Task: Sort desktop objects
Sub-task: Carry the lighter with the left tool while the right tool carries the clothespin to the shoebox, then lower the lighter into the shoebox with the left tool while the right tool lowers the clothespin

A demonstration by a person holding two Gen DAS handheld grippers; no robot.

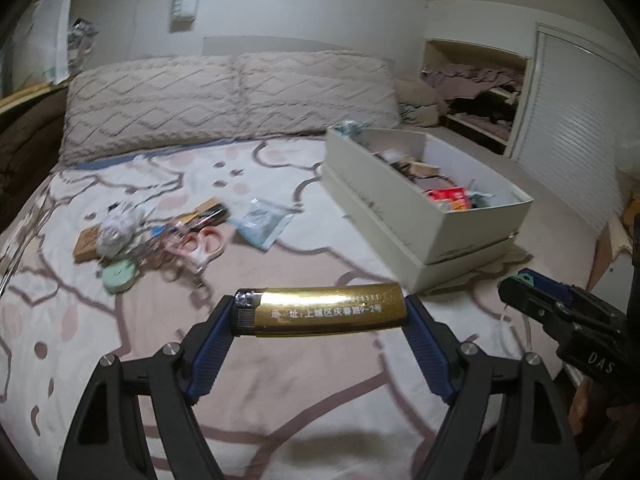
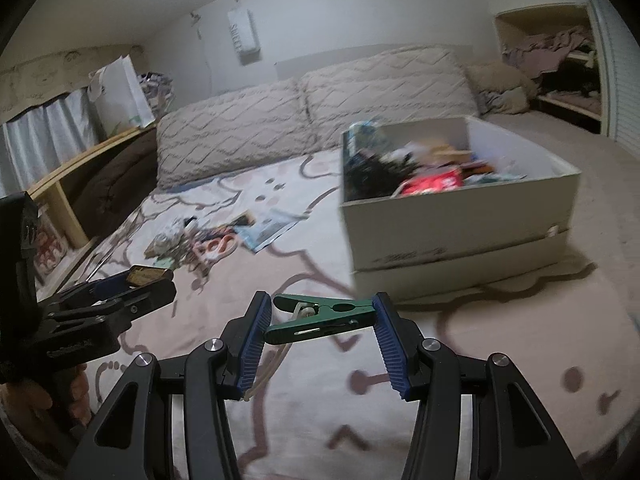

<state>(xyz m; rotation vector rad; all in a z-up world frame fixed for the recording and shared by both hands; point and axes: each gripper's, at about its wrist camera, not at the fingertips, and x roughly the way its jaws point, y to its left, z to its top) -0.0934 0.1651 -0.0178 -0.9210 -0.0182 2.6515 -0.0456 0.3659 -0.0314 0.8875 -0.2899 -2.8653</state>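
Both grippers loaded, held above the bed (image 1: 280,380), white box (image 1: 424,216) ahead and to the right.

Risks from here:
- Gold lighter (image 1: 320,311) is pinched end to end, lengthwise between the pads. Only the two short ends are in contact; the body looks smooth and glossy, so a tilt or jolt could let it pivot or slide out onto the bedding.
- Green clip (image 2: 324,316) is also caught by its ends and sits slightly slanted. A pale cord hangs from it; that could snag on the box rim or on a finger during the drop.
- The two grippers are near each other, so heading for the box together risks a bump. One at a time looks safer.
- Box is already crowded, red packet (image 1: 448,198) and other bits inside; a dropped item could bounce off the pile.

Jaws: left gripper (image 1: 320,314) is spread wide, about the lighter's length, clamped on the lighter. Right gripper (image 2: 322,316) is at a moderate spread, gripping the clip, touching nothing else.

Still to sort, judging by the layout: loose pile on the bed to the left, pink-handled scissors (image 1: 202,246), green round tape (image 1: 119,276), blue packet (image 1: 262,224), well apart from the box.
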